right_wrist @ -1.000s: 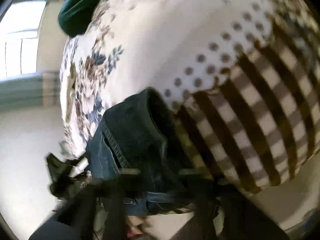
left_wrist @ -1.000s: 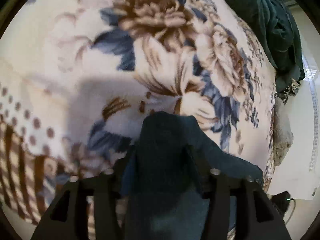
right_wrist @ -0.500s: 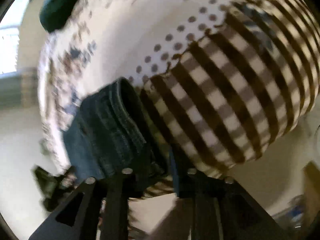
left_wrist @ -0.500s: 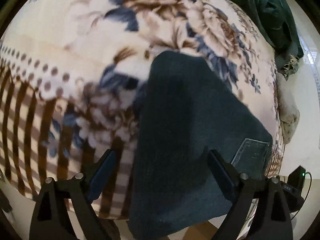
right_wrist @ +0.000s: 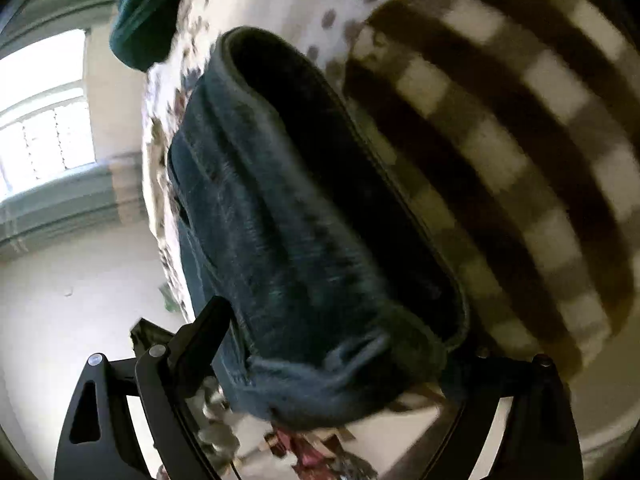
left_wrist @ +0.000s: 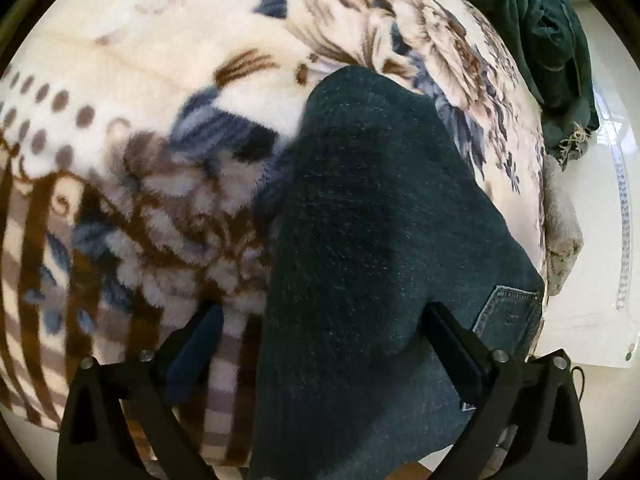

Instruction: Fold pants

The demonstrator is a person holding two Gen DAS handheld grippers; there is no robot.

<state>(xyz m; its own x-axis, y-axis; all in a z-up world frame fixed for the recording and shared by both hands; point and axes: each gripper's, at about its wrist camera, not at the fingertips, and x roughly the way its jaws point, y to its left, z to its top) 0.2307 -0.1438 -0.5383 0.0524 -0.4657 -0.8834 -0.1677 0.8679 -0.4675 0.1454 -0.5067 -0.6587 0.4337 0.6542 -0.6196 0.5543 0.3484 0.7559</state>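
Looks pretty far along, judging by the pile; dark blue denim pants point(left_wrist: 360, 248) lying as a compact multi-layer bundle on the cream fleece blanket with brown-and-blue flowers and brown stripes point(left_wrist: 160, 92), down near the blanket's front edge and partly hanging over it; back pocket stitching peeking out from under the top layer on the right side.

Left gripper point(left_wrist: 320, 344) spread wide and opening more; pants sitting between the jaws but neither pad pressing on the cloth, so nothing pinched there. Right gripper point(right_wrist: 340, 356) also opening, jaws well apart around the thick rolled end of the pants point(right_wrist: 312, 208); right finger mostly hidden behind the denim, left finger clear of it, so reads as let go rather than gripping.

Thick stacked folds in the right wrist view suggest the main folding already done; seems like just a release onto the blanket at this point. Probably left: maybe a bit of squaring up, since the bundle overhangs the front edge and one corner bulges. Crumpled dark green cloth point(left_wrist: 532, 28) bunched up at the far right corner, not part of this.
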